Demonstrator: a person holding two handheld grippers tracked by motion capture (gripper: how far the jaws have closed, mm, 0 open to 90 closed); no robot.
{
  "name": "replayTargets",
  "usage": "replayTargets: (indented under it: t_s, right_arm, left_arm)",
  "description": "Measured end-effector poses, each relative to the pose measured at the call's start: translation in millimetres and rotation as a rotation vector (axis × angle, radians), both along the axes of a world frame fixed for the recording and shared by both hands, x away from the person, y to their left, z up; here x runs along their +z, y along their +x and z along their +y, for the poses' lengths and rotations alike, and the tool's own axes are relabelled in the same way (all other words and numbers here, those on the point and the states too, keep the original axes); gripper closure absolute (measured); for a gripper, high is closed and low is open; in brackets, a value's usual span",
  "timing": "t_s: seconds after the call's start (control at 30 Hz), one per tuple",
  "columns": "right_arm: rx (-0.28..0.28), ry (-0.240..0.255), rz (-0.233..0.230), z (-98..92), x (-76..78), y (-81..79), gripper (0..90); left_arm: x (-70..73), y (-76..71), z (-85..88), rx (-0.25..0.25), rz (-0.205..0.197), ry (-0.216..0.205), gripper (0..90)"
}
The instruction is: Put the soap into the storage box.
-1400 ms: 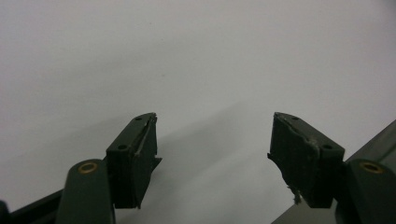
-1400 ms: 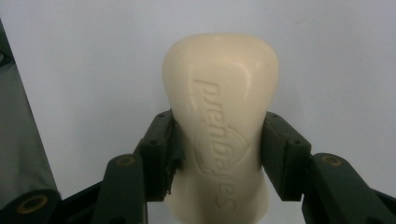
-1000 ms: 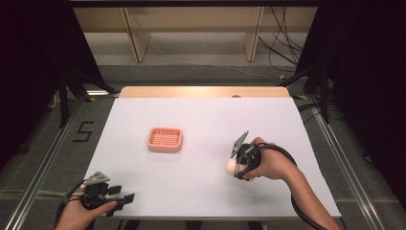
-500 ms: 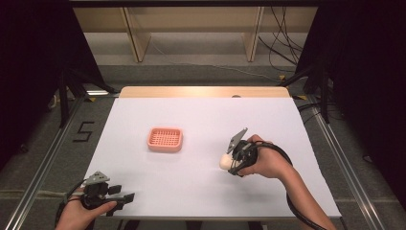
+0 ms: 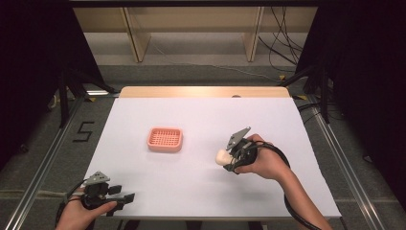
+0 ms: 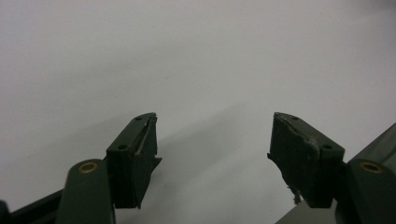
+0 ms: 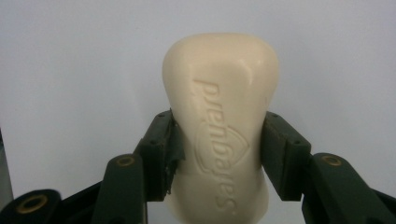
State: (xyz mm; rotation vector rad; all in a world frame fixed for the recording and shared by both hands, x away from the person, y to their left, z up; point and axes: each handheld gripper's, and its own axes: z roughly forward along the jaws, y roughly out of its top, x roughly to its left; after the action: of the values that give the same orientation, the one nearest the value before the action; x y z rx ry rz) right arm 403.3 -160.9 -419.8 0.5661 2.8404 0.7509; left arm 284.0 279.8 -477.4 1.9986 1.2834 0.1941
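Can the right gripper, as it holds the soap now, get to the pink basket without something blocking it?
Probably yes. The right gripper holds the soap, and between it and the pink basket lies bare white table. The left gripper sits at the near edge, well aside.

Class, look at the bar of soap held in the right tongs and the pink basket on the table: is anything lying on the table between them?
Nothing visible does. The soap is clamped in the right tongs, and bare white table lies between it and the pink basket.
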Motion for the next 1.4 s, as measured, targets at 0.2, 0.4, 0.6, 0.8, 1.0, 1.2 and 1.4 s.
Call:
replayTargets:
  t_s: [0.2,0.4,0.6,0.8,1.0,1.2,1.4]
  right_arm:
    - [-0.025,0.054,-0.043,1.1,-0.4,-0.2,50.6]
    - [-0.042,0.1,-0.063,2.1,-0.9,1.2,50.6]
    - [-0.032,0.14,-0.073,2.7,-2.9,3.9,50.6]
    - [-0.062,0.161,-0.085,4.5,-1.8,3.5,50.6]
    - [-0.065,0.176,-0.102,5.7,0.3,5.6,50.6]
    - [-0.084,0.189,-0.089,10.4,1.4,5.6,50.6]
    - [-0.067,0.198,-0.106,12.8,0.6,9.2,50.6]
  left_arm:
    - [0.7,-0.6,-0.2,0.006,-0.003,0.013,31.9]
    - [0.3,-0.1,0.2,-0.003,-0.001,0.001,31.9]
    - [0.0,-0.1,-0.7,0.002,-0.004,-0.005,31.9]
    - [0.0,-0.1,-0.8,0.005,-0.007,-0.002,31.8]
    - [0.8,-0.5,-1.4,0.014,-0.016,0.006,31.8]
    - [1.2,-0.4,-0.9,0.008,-0.015,0.013,31.9]
    - [0.8,0.3,-0.7,0.007,-0.015,-0.005,31.8]
